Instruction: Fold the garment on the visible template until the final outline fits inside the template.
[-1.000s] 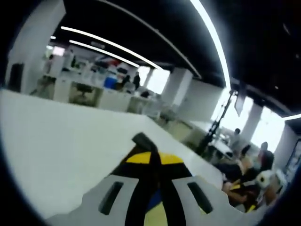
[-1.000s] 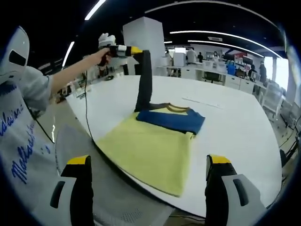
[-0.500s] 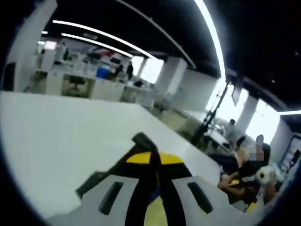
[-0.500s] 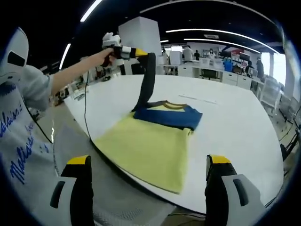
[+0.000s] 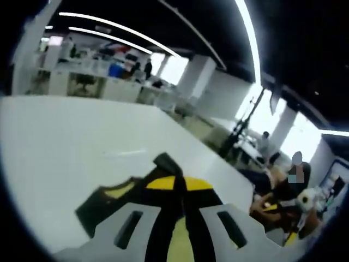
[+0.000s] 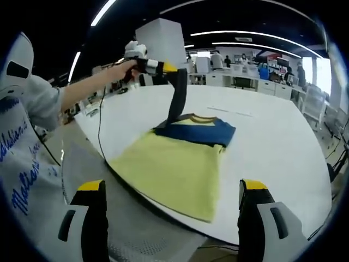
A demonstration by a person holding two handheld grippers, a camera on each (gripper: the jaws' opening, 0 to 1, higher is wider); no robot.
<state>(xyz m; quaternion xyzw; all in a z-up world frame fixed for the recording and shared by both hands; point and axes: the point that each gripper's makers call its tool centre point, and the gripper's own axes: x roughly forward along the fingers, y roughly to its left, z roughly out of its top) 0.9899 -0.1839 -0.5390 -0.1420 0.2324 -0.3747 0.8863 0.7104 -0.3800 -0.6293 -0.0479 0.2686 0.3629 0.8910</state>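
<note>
On white table (image 6: 283,147): yellow-navy garment (image 6: 180,164), dark sleeve (image 6: 178,101) lifted by left tool (image 6: 170,67).

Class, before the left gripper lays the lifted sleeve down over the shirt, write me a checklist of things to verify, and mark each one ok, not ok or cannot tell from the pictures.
1. Left gripper shut on the dark sleeve: ok, the sleeve hangs from it.
2. Right gripper open and off the cloth: ok, nothing between its jaws.
3. Yellow shirt lying flat on the white table: ok.
4. Blue shoulder fold lying flat: ok.
5. Shirt's near hem fully on the table: cannot tell, it lies at the table's near edge.
6. Template outline under the shirt: cannot tell.
</note>
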